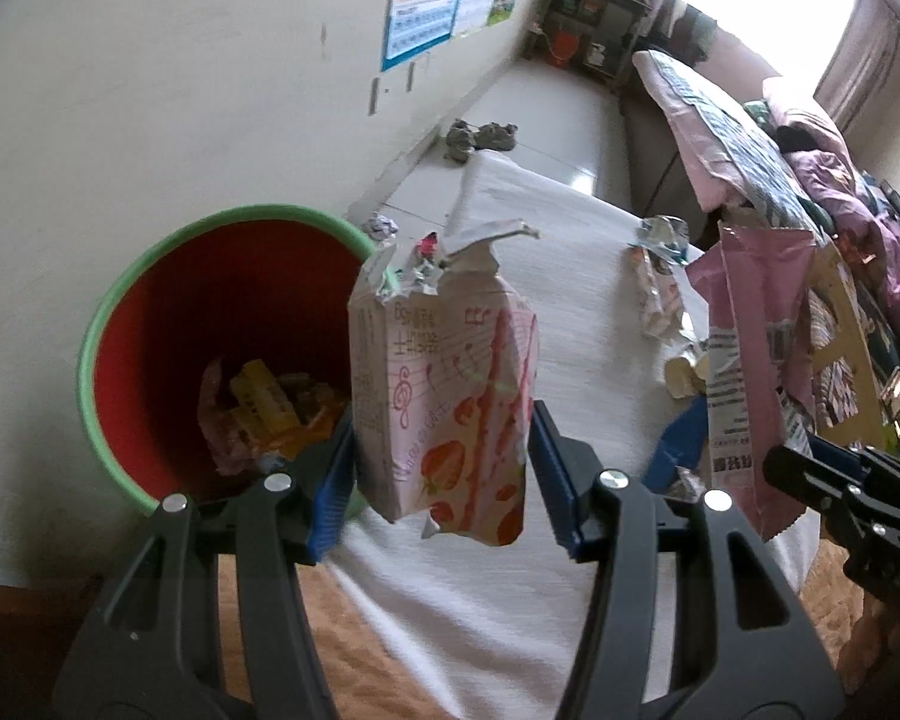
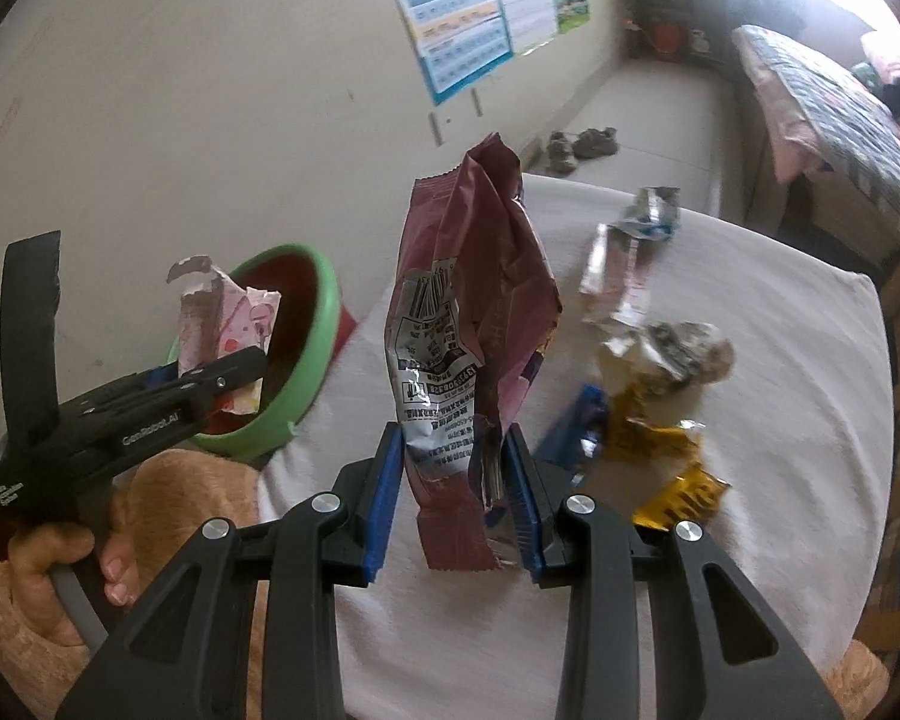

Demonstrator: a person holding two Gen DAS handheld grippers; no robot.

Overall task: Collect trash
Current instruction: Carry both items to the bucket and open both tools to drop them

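My left gripper (image 1: 444, 468) is shut on a white and pink strawberry snack wrapper (image 1: 444, 396) and holds it upright beside the rim of a red bin with a green rim (image 1: 150, 324). The bin holds several wrappers. In the right wrist view the left gripper (image 2: 234, 375) and its wrapper (image 2: 222, 318) sit at the bin (image 2: 312, 348). My right gripper (image 2: 453, 480) is shut on a maroon snack bag (image 2: 474, 312), held upright above the white-covered table (image 2: 720, 540). That bag also shows in the left wrist view (image 1: 750, 360).
Several loose wrappers lie on the table: a silver one (image 2: 648, 216), a crumpled one (image 2: 684, 348), blue (image 2: 576, 426) and yellow ones (image 2: 678, 492). A bed (image 2: 834, 108) stands to the right, shoes (image 2: 576, 147) on the floor by the wall.
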